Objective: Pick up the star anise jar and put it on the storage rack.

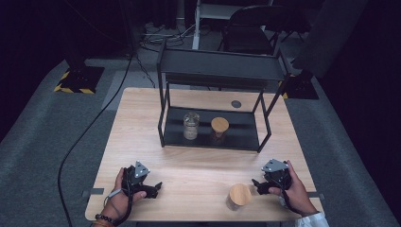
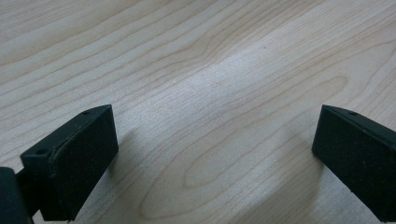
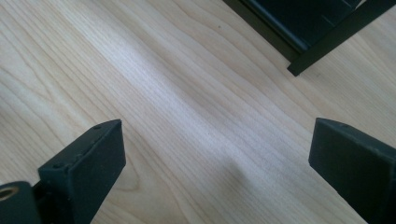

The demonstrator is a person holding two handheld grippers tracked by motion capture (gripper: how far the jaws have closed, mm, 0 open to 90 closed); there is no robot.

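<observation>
Right gripper (image 1: pixel 259 185) gapes just beside wooden-lidded jar (image 1: pixel 239 195).

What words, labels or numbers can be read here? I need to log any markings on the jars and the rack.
None: no readable text in any view.
Jar with wooden lid near the right gripper: no label.
Clear glass jar and second wooden-lidded jar on the black rack: no label visible.
Yellow-black hazard stripes on a floor base: a sign, but no words.
Table and left gripper: unmarked.
</observation>
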